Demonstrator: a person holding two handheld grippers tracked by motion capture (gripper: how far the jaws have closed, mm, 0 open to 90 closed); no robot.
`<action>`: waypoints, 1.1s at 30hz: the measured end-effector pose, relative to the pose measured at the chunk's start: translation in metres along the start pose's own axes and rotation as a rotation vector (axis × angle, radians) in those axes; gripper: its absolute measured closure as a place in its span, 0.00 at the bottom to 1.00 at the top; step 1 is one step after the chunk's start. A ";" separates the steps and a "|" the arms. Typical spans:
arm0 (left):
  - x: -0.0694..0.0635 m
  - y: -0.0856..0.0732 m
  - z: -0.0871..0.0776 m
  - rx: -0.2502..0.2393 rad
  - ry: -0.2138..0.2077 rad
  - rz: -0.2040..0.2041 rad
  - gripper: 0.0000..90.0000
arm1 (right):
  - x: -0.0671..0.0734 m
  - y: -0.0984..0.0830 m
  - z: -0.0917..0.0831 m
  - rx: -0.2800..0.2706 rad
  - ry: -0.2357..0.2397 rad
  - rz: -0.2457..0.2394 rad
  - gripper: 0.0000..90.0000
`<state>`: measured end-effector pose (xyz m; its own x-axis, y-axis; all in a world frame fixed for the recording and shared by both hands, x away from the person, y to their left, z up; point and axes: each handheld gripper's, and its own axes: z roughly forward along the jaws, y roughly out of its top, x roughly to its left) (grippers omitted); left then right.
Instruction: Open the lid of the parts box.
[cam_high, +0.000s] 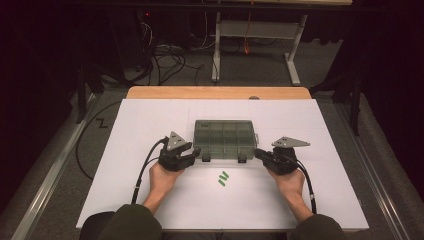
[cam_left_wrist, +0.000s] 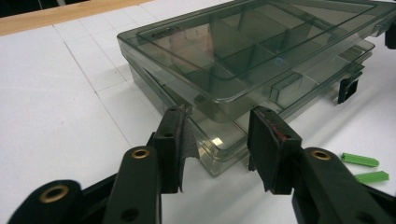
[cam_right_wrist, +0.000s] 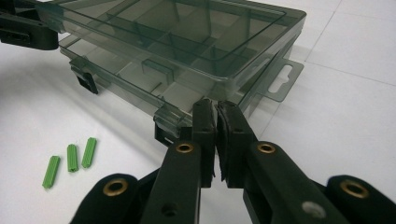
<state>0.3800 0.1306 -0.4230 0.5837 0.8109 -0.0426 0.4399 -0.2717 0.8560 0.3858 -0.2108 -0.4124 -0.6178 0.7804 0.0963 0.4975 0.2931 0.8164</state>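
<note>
My left claw (cam_left_wrist: 219, 140) at lower centre of its view, jaws parted astride near corner of smoky organiser box (cam_left_wrist: 261, 60), pads not pressing. My right claw (cam_right_wrist: 215, 126) pinched shut at opposite front corner, likely steadying. Box mid-counter (cam_high: 150, 200); green plugs (cam_high: 223, 178) just below, probably awaiting loading.

Three small green ribbed plastic wall plugs (cam_right_wrist: 70, 161) lie side by side on white tabletop (cam_high: 150, 120); bare wooden strip (cam_high: 215, 93) along far edge.
</note>
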 end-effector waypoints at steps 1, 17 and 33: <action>0.000 0.001 0.001 0.000 0.002 -0.002 0.60 | 0.000 0.000 -0.001 0.000 -0.001 0.000 0.98; -0.001 0.014 0.002 0.019 0.036 0.022 0.49 | -0.002 0.015 -0.003 0.041 -0.002 -0.004 0.96; -0.002 0.026 -0.001 0.010 0.051 0.033 0.47 | -0.011 0.030 0.000 0.135 0.001 0.090 0.87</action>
<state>0.3894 0.1227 -0.3998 0.5622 0.8269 0.0125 0.4276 -0.3036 0.8515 0.4075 -0.2107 -0.3886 -0.5679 0.8061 0.1662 0.6279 0.2937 0.7208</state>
